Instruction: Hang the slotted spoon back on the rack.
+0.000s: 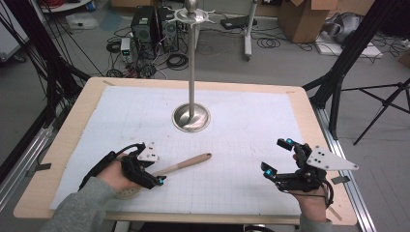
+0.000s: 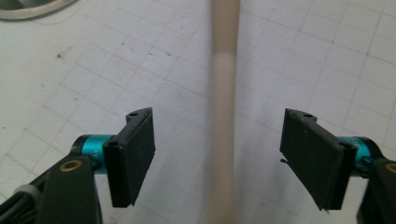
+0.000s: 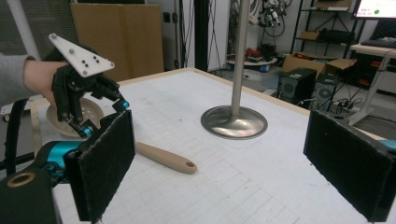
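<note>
- Here, a wooden-edged table (image 1: 67,145) carries a white gridded mat (image 1: 241,145); a steel stand (image 1: 191,117) rises from a round base near the mat's middle.
- Beyond the table the grey floor holds computer towers (image 1: 153,29), loose cables and cardboard boxes (image 1: 309,17); black tripod legs (image 1: 348,58) stand at the right.
- A wooden spoon (image 1: 186,164) lies flat on the mat, near the front left.
- Its long axis runs on a slant in the high view: the handle end, with a small hole, points up and right, roughly toward the stand's side of the mat; the round head lies low at the left, under the left hand.
- The left gripper (image 1: 152,180) is lowered over the handle close to the head. In the left gripper view the handle (image 2: 225,116) runs straight up the picture between the jaws, which stand wide and clear of it on both sides; no pad presses the wood.
- The right gripper (image 1: 274,158) hangs above the mat's right front, well apart from the spoon, with its jaws spread and nothing between them.
- In the right gripper view the spoon (image 3: 166,158) lies beside the left gripper (image 3: 105,114), with the handle end toward the stand (image 3: 234,122).
</note>
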`<control>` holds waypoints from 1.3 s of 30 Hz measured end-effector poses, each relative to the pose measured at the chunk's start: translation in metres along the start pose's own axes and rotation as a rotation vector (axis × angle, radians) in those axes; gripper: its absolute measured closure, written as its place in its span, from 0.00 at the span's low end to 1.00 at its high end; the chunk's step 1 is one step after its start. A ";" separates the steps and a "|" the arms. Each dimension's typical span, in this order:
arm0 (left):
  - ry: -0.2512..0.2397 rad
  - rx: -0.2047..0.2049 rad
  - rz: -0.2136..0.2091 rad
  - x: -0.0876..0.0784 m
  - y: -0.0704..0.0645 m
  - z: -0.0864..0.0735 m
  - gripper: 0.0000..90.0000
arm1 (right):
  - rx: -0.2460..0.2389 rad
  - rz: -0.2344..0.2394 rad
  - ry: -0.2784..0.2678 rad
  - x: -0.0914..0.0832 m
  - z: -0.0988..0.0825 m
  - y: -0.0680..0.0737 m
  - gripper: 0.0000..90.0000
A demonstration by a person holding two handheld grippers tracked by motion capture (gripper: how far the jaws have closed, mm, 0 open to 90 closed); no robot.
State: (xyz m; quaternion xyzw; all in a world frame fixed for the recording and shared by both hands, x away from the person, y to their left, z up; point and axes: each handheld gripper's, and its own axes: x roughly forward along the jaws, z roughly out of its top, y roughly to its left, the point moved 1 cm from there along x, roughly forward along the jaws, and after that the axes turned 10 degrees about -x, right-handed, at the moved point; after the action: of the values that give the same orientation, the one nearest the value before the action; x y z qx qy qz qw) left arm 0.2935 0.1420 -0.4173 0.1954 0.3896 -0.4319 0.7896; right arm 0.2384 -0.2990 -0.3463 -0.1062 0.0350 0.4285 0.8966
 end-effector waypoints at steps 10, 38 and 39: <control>0.069 0.000 -0.002 0.014 0.002 -0.001 0.41 | -0.003 0.008 -0.010 -0.001 0.001 0.000 0.09; 0.082 -0.015 -0.054 0.012 0.008 -0.003 0.81 | -0.019 0.023 -0.012 -0.001 0.004 0.004 0.09; 0.082 -0.015 -0.054 0.012 0.008 -0.003 0.84 | -0.019 0.023 -0.012 -0.001 0.004 0.004 0.09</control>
State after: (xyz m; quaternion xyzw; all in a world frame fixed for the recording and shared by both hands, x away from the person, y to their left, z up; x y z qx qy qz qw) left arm 0.3028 0.1421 -0.4291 0.1965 0.4300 -0.4416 0.7626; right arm 0.2347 -0.2968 -0.3425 -0.1115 0.0267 0.4398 0.8907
